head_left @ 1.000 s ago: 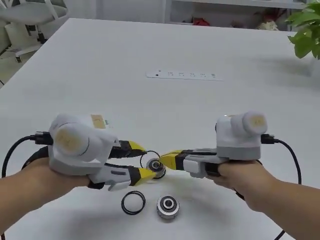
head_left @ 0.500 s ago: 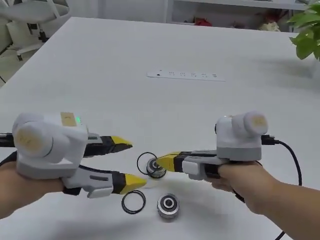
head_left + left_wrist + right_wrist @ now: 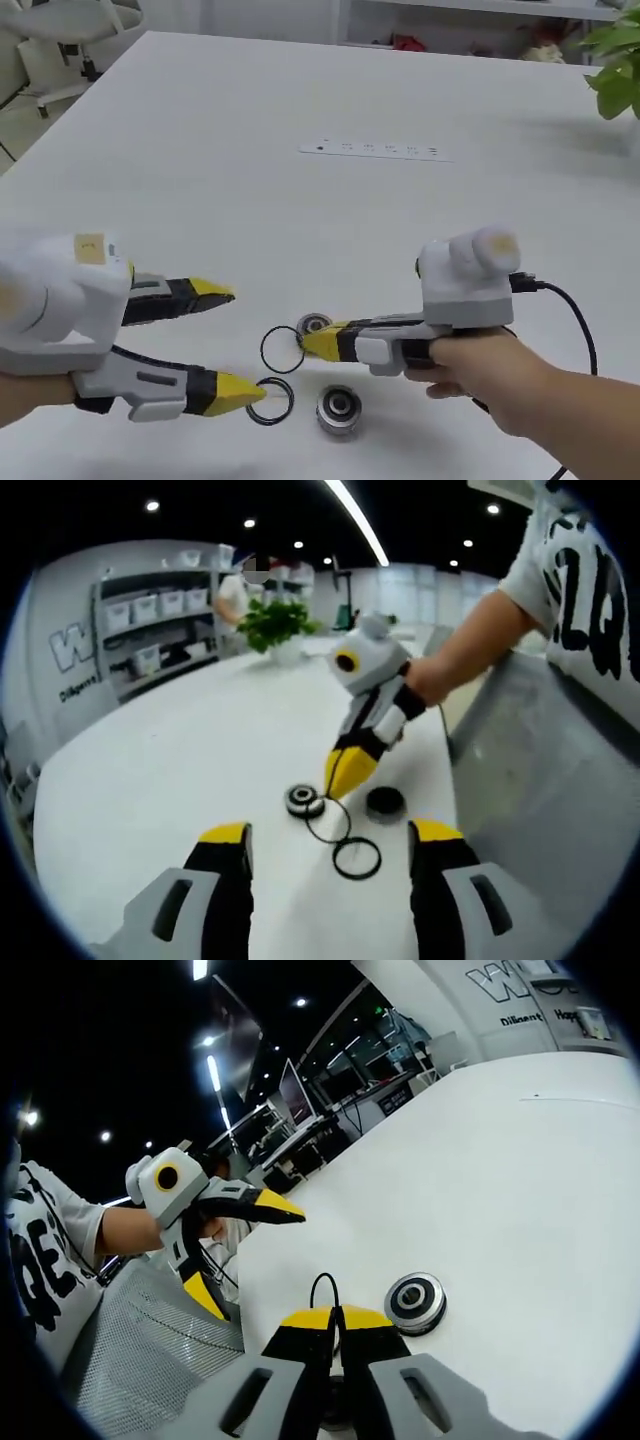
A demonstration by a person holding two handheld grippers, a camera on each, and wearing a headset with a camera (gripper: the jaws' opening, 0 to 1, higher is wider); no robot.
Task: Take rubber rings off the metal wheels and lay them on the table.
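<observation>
Nearest the body: near wheel (image 3: 339, 410) flat on the worktop (image 3: 300, 220). Laid ring (image 3: 270, 400) just beside it on the left, flat, apart from the wheel. One ring judged delivered.

Left hand-held gripper (image 3: 232, 341): jaws spread wide, grasping nothing, lower tip just over the laid ring. Reads as released and standing off to leave room.

Right hand-held gripper (image 3: 308, 342): jaws clenched on the rim of the second ring (image 3: 283, 348), a thin black loop. In the right gripper view the loop (image 3: 322, 1285) stands out past the closed tips. Pinched at one edge, so the rest hangs free of the wheel. Cannot tell whether it touches the worktop.

Far wheel (image 3: 314, 324) just behind the right tips, lying flat and apart from the loop. Whether either wheel carries another ring: too small to tell.

Judgement: the held ring is off its wheel; next is setting it down near the laid one, then loosening the jaws.

Further back: power strip (image 3: 377, 151) mid-worktop, well apart. Plant (image 3: 615, 70) at the far right corner.
</observation>
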